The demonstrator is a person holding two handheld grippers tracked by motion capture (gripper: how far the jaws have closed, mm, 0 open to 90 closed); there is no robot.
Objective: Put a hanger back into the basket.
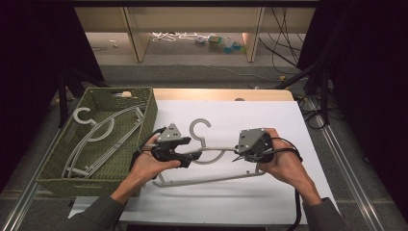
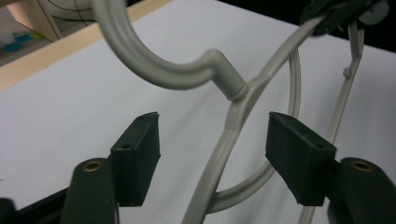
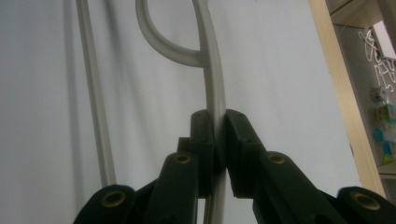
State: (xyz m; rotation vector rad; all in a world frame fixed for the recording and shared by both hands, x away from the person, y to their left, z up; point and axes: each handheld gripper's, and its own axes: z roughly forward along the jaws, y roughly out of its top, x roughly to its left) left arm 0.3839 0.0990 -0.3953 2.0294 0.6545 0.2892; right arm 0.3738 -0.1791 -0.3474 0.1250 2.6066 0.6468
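The grey hanger (image 1: 211,154) hangs just above the white counter (image 1: 288,125); the right tool (image 1: 239,153) clamps its shoulder; the left tool (image 1: 195,155) straddles its neck, pads apart, not touching.

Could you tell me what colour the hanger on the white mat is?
Light grey; the hanger shows best in the left gripper view.
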